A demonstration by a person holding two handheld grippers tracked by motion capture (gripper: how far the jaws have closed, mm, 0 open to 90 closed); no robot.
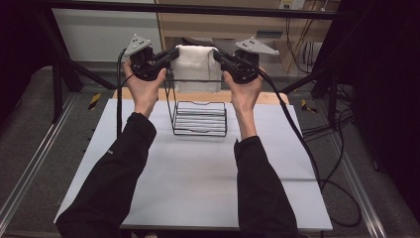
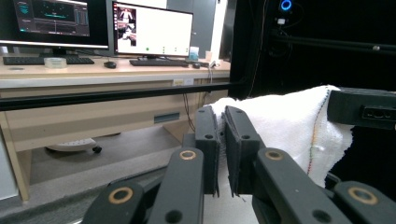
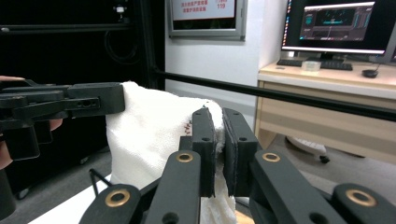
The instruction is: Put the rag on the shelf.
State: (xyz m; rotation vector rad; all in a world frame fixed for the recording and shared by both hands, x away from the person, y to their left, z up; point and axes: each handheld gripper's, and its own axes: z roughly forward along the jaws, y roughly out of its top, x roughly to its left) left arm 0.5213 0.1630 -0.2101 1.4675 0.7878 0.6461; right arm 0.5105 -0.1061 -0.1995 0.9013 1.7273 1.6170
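While hanging above the wire basket [image 1: 200, 119], white towel [image 1: 196, 67] clamped between left gripper [image 1: 174, 52] and right gripper [image 1: 217, 55]

We see the white table [image 1: 198, 163] evenly lit from above, soft shadows under the sleeves, while the room around the table sinks into darkness. The white towel [image 1: 197, 67] glares almost featureless. Both gripper views look soft, with bright monitors [image 2: 152, 29] washed out behind.

Your white table [image 1: 198, 173] carries one black wire rack [image 1: 200, 119], standing upright toward the far edge, roughly midway between left and right.
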